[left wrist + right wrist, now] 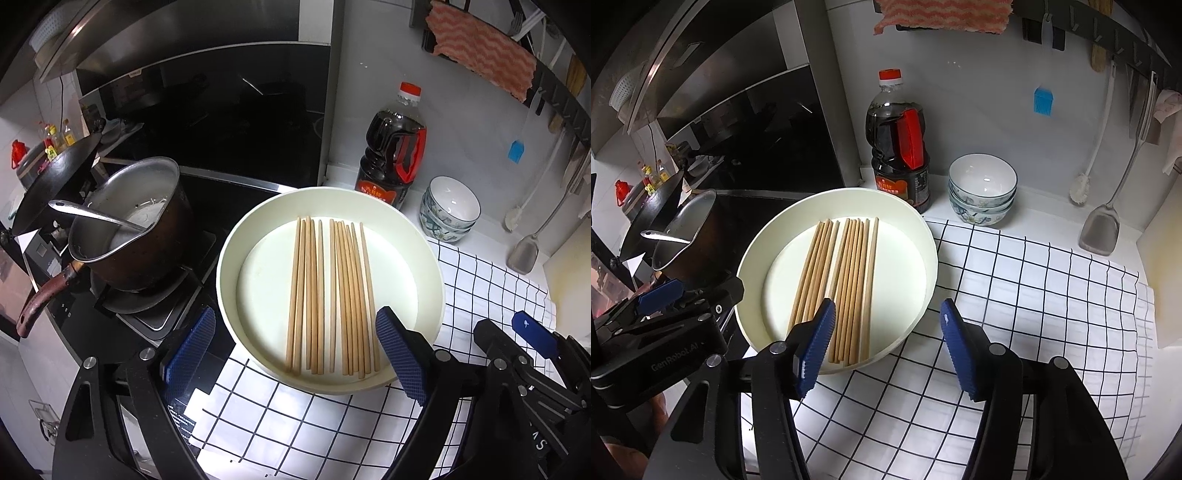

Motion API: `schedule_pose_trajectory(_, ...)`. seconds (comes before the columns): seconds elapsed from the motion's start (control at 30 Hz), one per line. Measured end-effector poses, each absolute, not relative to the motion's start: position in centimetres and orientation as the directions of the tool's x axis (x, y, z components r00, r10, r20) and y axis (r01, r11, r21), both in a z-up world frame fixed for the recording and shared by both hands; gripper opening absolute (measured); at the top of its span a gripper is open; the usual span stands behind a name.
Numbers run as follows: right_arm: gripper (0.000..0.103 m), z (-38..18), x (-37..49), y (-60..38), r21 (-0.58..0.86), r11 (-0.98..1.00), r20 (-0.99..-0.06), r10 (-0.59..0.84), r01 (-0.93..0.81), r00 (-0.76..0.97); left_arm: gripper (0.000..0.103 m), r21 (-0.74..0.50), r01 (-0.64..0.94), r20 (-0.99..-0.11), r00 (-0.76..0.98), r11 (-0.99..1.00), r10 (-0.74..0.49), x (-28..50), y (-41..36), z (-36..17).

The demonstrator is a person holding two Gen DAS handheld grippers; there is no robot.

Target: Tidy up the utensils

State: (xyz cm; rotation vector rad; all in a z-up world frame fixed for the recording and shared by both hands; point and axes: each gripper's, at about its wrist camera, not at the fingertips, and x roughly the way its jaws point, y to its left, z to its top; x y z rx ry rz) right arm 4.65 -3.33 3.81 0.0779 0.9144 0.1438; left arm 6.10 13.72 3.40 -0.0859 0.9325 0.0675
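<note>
Several wooden chopsticks [332,295] lie side by side in a round white tray [229,266] on a checked cloth; they also show in the right wrist view [842,288], in the tray [923,258]. My left gripper [295,354] is open and empty, its jaws straddling the tray's near left rim. My right gripper [888,347] is open and empty, just in front of the tray's near right rim. The right gripper also shows at the lower right of the left wrist view [532,332].
A saucepan with a ladle [125,236] sits on the stove at left, beside a wok [55,184]. A soy sauce bottle [899,147] and stacked bowls [982,188] stand behind the tray. A spatula [1100,229], brush [1082,188] and cloth hang on the right wall.
</note>
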Motion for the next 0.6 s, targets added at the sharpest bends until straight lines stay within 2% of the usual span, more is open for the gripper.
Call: schedule_pose_trajectory(0.6, 0.059, 3.91, 4.25, -3.19, 0.127, 0.989, -0.787, 0.148, -0.077, 0.599, 0.089, 0.024, -0.141, -0.829, 0.551, 0.990, 0.098, 5.99, 14.09, 3.48)
